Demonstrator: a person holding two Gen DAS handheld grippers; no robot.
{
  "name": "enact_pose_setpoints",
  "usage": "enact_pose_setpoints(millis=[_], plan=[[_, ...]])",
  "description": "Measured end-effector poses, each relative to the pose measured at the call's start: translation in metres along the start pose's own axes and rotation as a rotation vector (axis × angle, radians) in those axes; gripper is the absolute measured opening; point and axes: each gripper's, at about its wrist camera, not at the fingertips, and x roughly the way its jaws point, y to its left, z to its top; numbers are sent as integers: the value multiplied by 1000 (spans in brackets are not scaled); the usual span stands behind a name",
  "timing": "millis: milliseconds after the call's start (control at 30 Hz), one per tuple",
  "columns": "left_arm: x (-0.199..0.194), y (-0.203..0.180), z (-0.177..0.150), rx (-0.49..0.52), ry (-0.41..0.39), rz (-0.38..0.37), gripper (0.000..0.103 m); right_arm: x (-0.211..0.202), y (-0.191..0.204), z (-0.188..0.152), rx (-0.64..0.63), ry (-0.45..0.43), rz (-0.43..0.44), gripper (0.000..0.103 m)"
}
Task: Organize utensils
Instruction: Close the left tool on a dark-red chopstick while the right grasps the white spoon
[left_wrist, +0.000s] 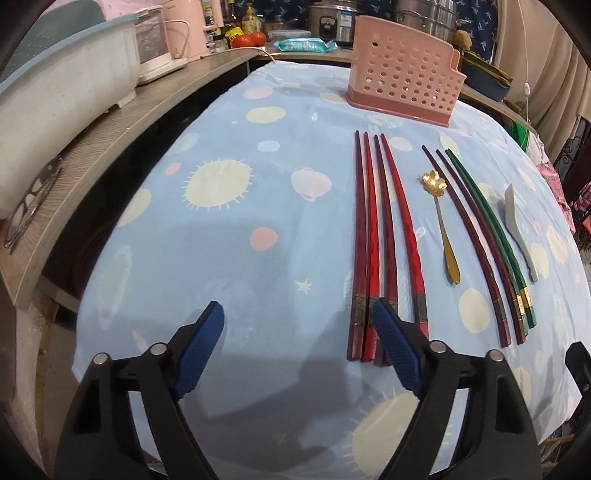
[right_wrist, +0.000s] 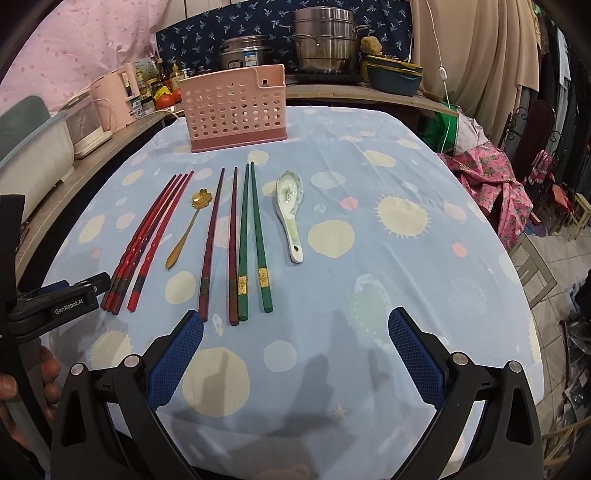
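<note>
Left gripper (left_wrist: 297, 314), jaws apart and empty, lines up low-centre on 4 red chopsticks (left_wrist: 373, 240), likely bound for the pink holder (left_wrist: 402, 88) up top; right gripper (right_wrist: 295, 321) gapes empty.

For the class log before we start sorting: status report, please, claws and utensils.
Left claw open, near the red chopsticks. Right claw open, empty. All utensils flat on cloth; pink holder empty as far as visible. Nothing in the way.
</note>
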Motion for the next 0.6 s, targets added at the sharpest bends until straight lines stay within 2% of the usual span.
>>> enact_pose_setpoints(millis=[167, 267, 333, 533, 567, 600], plan=[[7, 4, 3, -15, 2, -19, 73, 13, 2, 8, 2, 14, 9, 96], [8, 7, 3, -20, 5, -42, 68, 20, 4, 13, 2, 21, 14, 96], [7, 4, 3, -5, 2, -51, 60, 24, 5, 16, 3, 22, 17, 96], [11, -9, 1, 50, -2, -25, 55, 35, 3, 24, 14, 24, 19, 94], [11, -8, 2, 44, -2, -26, 53, 36, 3, 26, 17, 24, 20, 94], [10, -6, 3, 39, -3, -24, 45, 38, 2, 27, 19, 24, 21, 92]])
